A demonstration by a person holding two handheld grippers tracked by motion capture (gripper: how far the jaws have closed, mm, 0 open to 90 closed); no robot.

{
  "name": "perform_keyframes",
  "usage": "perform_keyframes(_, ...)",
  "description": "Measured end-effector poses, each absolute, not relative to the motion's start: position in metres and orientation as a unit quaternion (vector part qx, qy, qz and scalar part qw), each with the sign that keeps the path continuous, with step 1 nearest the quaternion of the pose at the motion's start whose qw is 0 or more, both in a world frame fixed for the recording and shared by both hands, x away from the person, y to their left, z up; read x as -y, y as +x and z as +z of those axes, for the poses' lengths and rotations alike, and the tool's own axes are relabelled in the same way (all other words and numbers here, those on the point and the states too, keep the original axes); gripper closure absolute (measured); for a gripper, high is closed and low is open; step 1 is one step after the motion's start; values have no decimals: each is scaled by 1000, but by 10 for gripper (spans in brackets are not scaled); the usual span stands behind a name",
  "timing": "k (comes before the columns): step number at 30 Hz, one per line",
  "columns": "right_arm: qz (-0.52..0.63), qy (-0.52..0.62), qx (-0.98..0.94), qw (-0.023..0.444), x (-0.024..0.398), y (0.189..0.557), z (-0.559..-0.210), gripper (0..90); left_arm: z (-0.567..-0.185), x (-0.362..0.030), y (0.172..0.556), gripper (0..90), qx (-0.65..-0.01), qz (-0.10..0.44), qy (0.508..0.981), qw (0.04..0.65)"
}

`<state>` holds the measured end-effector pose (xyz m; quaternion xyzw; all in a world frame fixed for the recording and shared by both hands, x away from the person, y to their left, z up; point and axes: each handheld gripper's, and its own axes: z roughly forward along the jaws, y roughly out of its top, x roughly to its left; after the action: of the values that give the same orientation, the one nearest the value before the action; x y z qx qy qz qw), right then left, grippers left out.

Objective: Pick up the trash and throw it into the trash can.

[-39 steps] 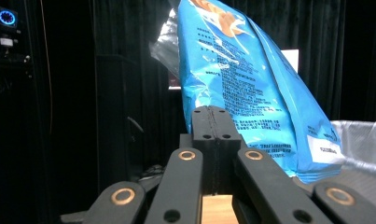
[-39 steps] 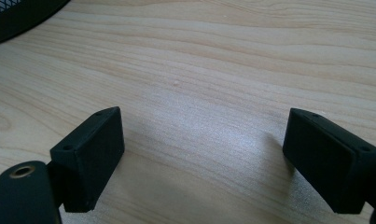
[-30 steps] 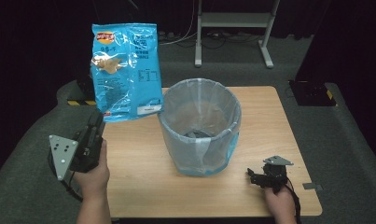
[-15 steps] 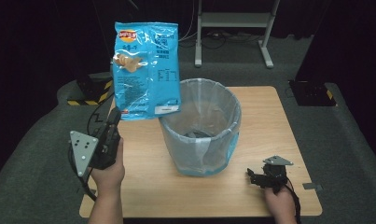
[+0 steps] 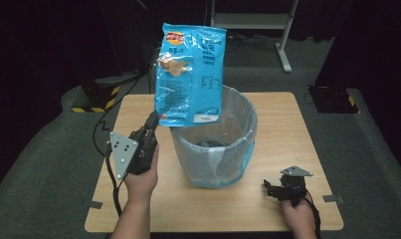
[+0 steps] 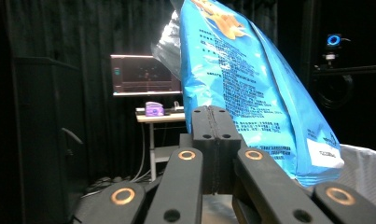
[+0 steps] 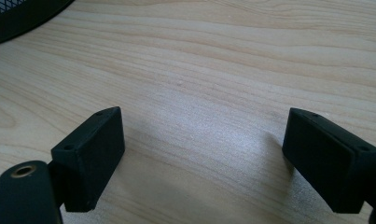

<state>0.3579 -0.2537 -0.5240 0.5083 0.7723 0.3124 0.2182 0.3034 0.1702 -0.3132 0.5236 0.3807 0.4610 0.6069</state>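
Note:
A blue chip bag [image 5: 190,74] hangs upright in the air, its lower edge over the near left rim of the bin [image 5: 248,117]. My left gripper [image 5: 151,121] is shut on the bag's bottom left corner and points up and away from the person. In the left gripper view the two jaws [image 6: 212,135] are pressed together, with the chip bag [image 6: 251,88] rising above and to the right of them. My right gripper [image 5: 270,188] rests low on the table's front right, jaws [image 7: 202,154] wide apart with only bare wood between them.
The bin is a mesh basket lined with a clear plastic bag [image 5: 213,164], standing mid-table [image 5: 282,124]. Its dark mesh [image 7: 17,14] shows in the right gripper view's top left corner. A metal stand [image 5: 285,30] and dark equipment sit on the floor beyond the table.
My left gripper has carried the chip bag to the right, from left of the bin to over its near left rim. The right gripper has stayed put.

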Motion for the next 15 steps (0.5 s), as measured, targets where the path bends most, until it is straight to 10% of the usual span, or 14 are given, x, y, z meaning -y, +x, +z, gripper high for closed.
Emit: perform_keyframes(15,312,507,-773,220,254,358,-524,128,-316,-136,317,900,-365,443,547,610)
